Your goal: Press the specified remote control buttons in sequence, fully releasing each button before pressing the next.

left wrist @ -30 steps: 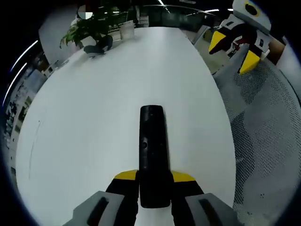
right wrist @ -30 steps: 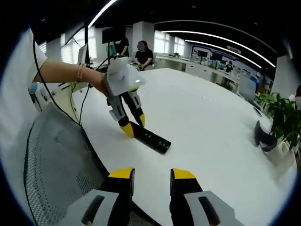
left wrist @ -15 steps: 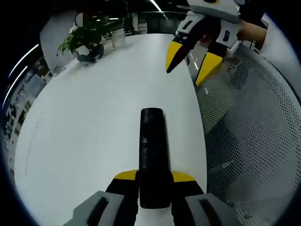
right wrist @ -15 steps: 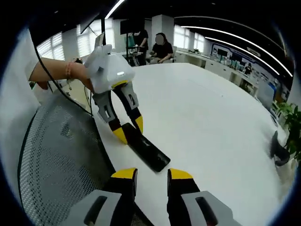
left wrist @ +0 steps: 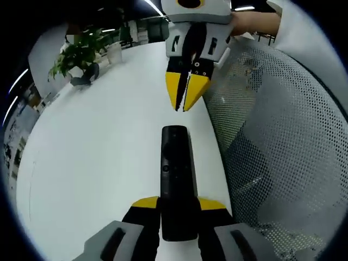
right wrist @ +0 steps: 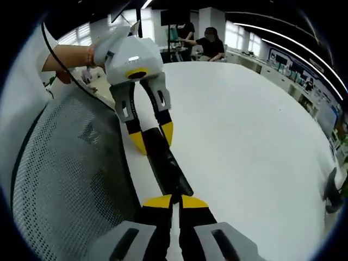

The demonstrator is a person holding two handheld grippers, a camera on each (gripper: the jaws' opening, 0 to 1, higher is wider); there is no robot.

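Note:
A long black remote [left wrist: 175,174] lies on the white table [left wrist: 98,147] close to its edge. My left gripper [left wrist: 178,205] is shut on the remote's near end, one yellow tip on each side. My right gripper [left wrist: 184,100] comes down from above with its yellow tips pressed together, just beyond the remote's far end. In the right gripper view, the right gripper [right wrist: 174,201] is shut with nothing in it, right at the closest end of the remote [right wrist: 163,160]. The left gripper [right wrist: 152,137] clamps the other end there. Whether the tips touch the remote is unclear.
A grey mesh chair back [left wrist: 283,157] stands against the table edge beside the remote, also seen as the chair back [right wrist: 65,179]. A potted plant [left wrist: 76,51] sits at the table's far side. People [right wrist: 209,43] sit beyond the table [right wrist: 250,125].
My right gripper has shut its jaws and moved in to the remote's free end. The left gripper keeps its hold on the remote.

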